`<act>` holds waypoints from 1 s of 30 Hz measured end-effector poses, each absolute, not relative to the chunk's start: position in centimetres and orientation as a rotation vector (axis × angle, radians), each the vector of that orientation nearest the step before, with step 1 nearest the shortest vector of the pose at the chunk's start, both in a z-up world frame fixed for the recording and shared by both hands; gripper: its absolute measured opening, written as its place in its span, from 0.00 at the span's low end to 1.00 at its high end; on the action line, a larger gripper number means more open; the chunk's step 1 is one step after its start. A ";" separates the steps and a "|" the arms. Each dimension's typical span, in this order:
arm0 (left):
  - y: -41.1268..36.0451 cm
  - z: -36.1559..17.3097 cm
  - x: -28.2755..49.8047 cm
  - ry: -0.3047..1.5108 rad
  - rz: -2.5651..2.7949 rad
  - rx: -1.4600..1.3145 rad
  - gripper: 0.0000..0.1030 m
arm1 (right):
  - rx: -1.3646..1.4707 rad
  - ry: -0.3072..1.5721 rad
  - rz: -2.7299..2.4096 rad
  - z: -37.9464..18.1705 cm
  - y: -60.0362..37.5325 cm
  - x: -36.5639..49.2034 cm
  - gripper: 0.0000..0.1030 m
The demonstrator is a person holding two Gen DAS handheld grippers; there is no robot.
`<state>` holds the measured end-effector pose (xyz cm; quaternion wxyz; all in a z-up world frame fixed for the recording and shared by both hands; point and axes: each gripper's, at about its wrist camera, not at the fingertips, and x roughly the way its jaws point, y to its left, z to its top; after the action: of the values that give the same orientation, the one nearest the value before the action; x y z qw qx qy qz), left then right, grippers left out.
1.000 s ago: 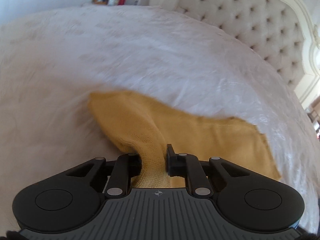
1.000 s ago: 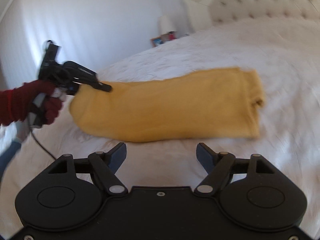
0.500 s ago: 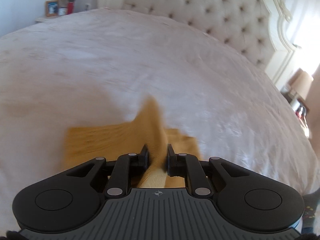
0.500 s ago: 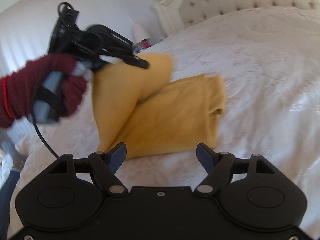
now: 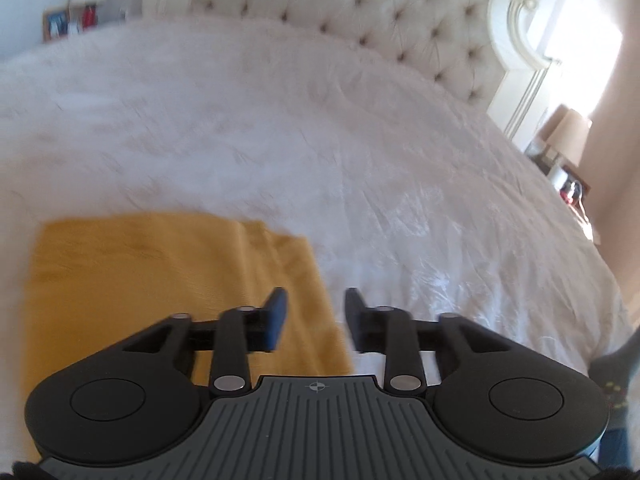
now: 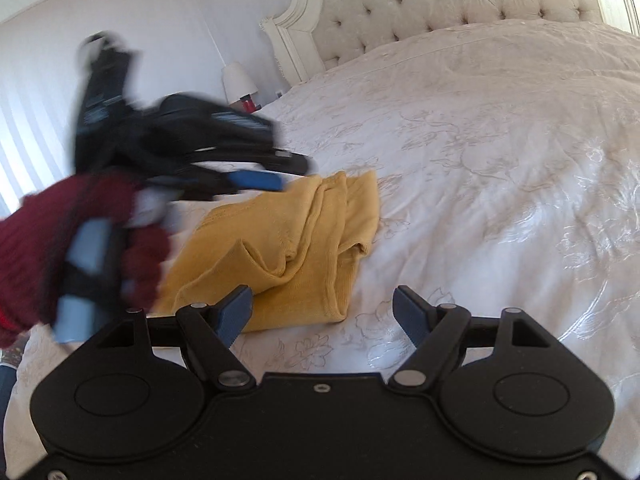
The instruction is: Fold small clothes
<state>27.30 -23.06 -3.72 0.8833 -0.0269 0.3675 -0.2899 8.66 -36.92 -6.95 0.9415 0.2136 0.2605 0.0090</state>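
Yellow garment [image 6: 288, 248] lay folded over on white bedspread [image 6: 480, 160], layered edges bunched at its right side. Left gripper [image 5: 316, 320] hovered above garment's right edge, jaws parted, nothing between them; same gripper blurred in right wrist view, held by hand in dark red glove [image 6: 60, 240]. Right gripper [image 6: 322, 312] spread wide and empty, near garment's front corner, left fingertip [image 6: 236, 312] overlapping cloth in view. Tufted headboard [image 5: 360, 12] behind. Lamp [image 5: 568, 136] at far right.
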 end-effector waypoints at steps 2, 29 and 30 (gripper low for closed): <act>-20.4 -3.3 26.4 0.725 -0.558 -0.042 0.39 | 0.441 0.527 0.027 -7.2 -36.8 8.8 0.77; -10.7 -7.1 22.5 0.653 -0.540 -0.047 0.52 | 0.374 0.532 0.210 -6.9 -34.3 17.7 0.77; -10.1 -7.3 23.2 0.669 -0.513 -0.051 0.52 | 0.387 0.553 0.207 -7.3 -34.2 18.6 0.77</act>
<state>23.16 -10.11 -7.35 0.9121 -0.0245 0.3247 -0.2490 18.64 -34.23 -7.32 0.9384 0.1893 0.2706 0.1015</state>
